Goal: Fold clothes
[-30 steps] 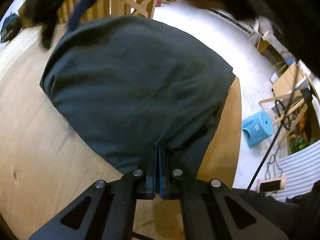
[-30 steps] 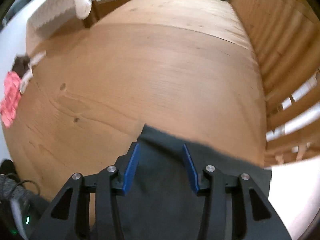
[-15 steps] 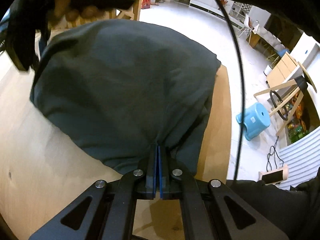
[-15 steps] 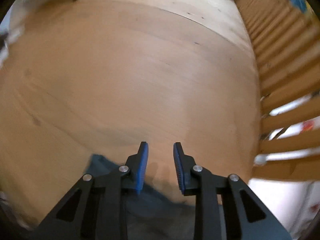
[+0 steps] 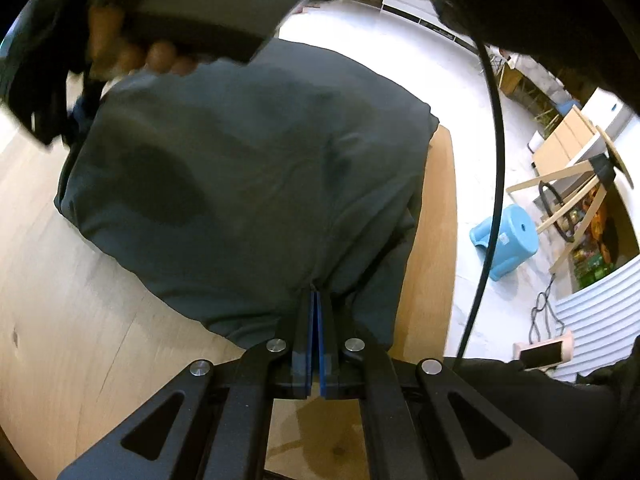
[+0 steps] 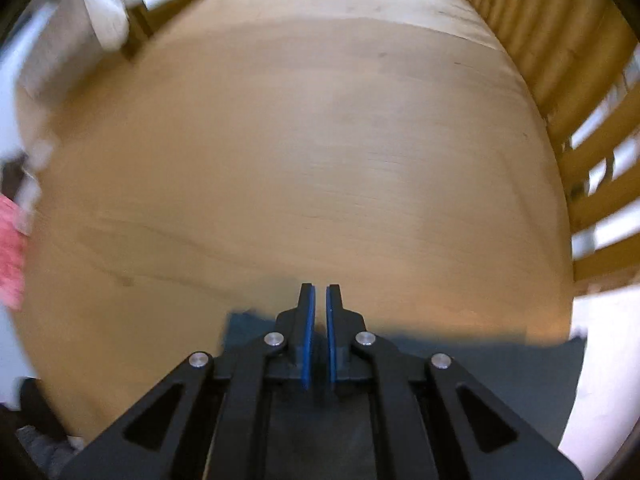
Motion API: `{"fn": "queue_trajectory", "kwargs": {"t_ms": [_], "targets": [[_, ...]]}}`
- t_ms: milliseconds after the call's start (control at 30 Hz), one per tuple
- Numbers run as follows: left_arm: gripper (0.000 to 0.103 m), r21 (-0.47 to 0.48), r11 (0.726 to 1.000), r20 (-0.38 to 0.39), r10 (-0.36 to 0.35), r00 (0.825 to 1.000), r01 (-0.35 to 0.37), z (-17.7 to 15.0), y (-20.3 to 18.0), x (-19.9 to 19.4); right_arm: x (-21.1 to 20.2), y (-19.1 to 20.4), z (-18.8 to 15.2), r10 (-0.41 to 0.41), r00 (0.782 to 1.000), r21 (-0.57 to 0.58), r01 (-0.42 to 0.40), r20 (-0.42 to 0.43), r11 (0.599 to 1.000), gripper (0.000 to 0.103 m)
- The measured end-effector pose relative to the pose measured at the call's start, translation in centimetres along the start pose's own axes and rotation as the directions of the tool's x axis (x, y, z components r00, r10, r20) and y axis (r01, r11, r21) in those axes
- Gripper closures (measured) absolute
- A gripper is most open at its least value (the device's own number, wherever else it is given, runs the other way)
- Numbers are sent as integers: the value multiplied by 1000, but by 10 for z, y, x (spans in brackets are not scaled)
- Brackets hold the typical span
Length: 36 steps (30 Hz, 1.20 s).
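While dark grey cloth garment [image 5: 248, 184] is lying spread on light wooden tabletop [image 5: 60, 320], left gripper [image 5: 315, 300] is angling steeply down, blue pads pinching garment's near edge. Right gripper [image 6: 318, 300] is pointing steeply down, jaws pressed together over garment's far edge [image 6: 480, 360]; grip on fabric unclear.

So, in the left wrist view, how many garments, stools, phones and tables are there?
Garment: 1
Stool: 1
Phone: 1
Table: 1
Total: 4
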<state>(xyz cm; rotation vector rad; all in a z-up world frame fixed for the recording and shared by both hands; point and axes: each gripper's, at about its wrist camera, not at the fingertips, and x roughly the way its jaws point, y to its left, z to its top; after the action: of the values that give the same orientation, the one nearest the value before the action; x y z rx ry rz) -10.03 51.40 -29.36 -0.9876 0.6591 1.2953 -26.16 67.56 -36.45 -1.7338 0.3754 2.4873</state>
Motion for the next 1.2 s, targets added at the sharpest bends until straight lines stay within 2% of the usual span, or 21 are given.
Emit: {"fn": "queue_trajectory", "kwargs": {"t_ms": [133,200,267,333,367,467,567,633,700,767,800,867,933,1033,1200], "targets": [[101,-70,997,51,-39,998,42,2,29,-35,-43,-14,-56,61,998,89,-64,34,994,98],[101,-118,993,71,-2,997,11,6,58,-51,-46,-20,-104,95,995,153,-94,-1,984,98],[103,-148,988,70,63,996,-52,13,87,-62,-40,-19,-133,130,991,185,-124,-23,975,98],[103,-162,984,71,84,994,-72,21,107,-64,-34,-6,-161,175,984,208,-165,-28,964,98],[103,-166,981,64,109,992,-97,28,118,-62,-32,3,-163,191,981,197,-183,-24,963,98],[103,-177,981,44,90,995,-81,47,137,-52,-25,31,-170,236,972,161,-230,-14,960,98],[103,-178,984,23,34,999,-29,62,142,-28,-15,45,-177,214,974,112,-205,-80,972,98],[101,-156,987,-21,34,999,-36,68,138,-5,-11,47,-184,204,971,97,-193,-125,977,99],[103,-122,989,-70,76,995,-84,70,132,12,-30,36,-190,151,980,112,-137,-130,984,99],[103,-93,989,-63,106,992,-112,70,125,10,-58,19,-195,159,986,176,-148,-51,973,96],[103,-87,991,-51,97,994,-102,69,121,6,-66,14,-196,148,989,200,-140,-25,970,96],[103,-55,995,-29,86,996,-88,70,107,-2,-76,6,-199,69,998,252,-70,13,965,93],[103,-11,996,-23,94,995,-94,74,95,-3,-71,-11,-210,-15,1000,317,22,-25,948,88],[99,31,993,-33,116,993,-115,85,89,7,-58,-27,-223,-14,996,394,49,-90,918,88],[101,-4,987,-96,159,983,-160,95,116,42,-46,-13,-224,-51,991,353,93,-125,931,86]]}}
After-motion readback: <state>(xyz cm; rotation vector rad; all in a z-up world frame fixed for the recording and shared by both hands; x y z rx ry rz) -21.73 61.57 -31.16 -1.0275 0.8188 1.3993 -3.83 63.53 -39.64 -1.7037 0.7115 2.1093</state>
